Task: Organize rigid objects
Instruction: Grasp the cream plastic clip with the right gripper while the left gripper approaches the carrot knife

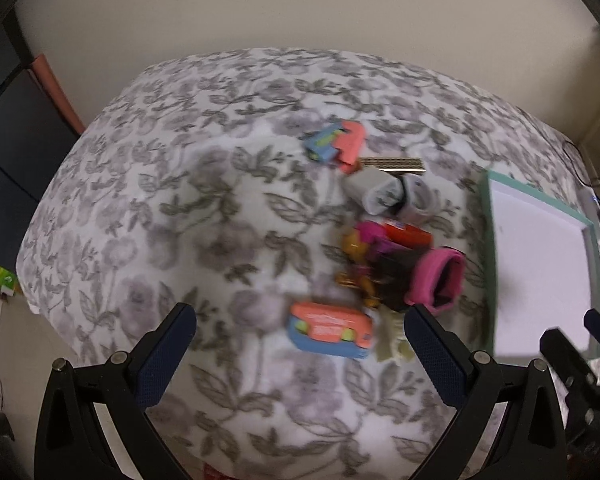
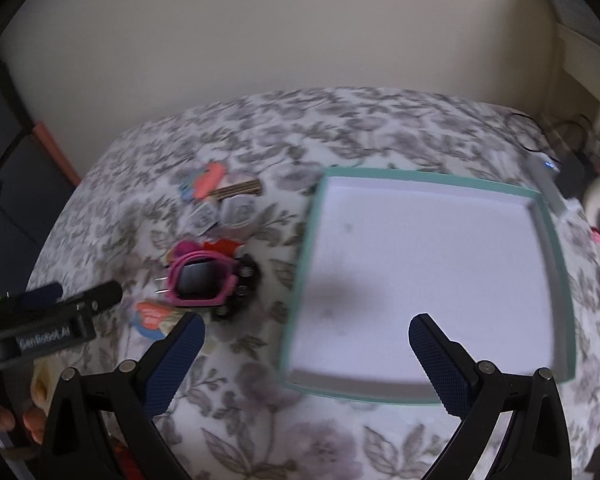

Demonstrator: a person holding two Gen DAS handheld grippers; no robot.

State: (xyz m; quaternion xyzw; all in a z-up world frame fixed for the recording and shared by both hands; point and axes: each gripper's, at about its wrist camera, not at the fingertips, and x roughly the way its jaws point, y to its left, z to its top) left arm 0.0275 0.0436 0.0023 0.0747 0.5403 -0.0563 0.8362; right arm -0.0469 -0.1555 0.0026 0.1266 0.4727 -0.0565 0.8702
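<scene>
A: How are the two grippers being held?

B: The left gripper (image 1: pixel 300 340) is being held wide apart above the floral cloth (image 1: pixel 148 200), with nothing between its fingers. The right gripper (image 2: pixel 306 354) is likewise being kept wide and bare, over the near edge of the tray (image 2: pixel 556 264).

A: Where are the toys being kept relative to the tray?

B: All are being left on the cloth to the left of the tray, none inside it. A pink watch (image 1: pixel 436 280) is lying just beside the tray's left rim, touching a dark object and a yellow figure (image 1: pixel 356 248). An orange and blue toy (image 1: pixel 330 330) is lying nearer than the watch, between the left gripper's fingers in its view. Two grey rolls (image 1: pixel 392 194) are lying farther back, and beyond them a second orange and blue toy (image 1: pixel 336 144) beside a striped stick (image 1: pixel 392 163).

A: And the tray's contents?

B: Only its white floor is being shown.
</scene>
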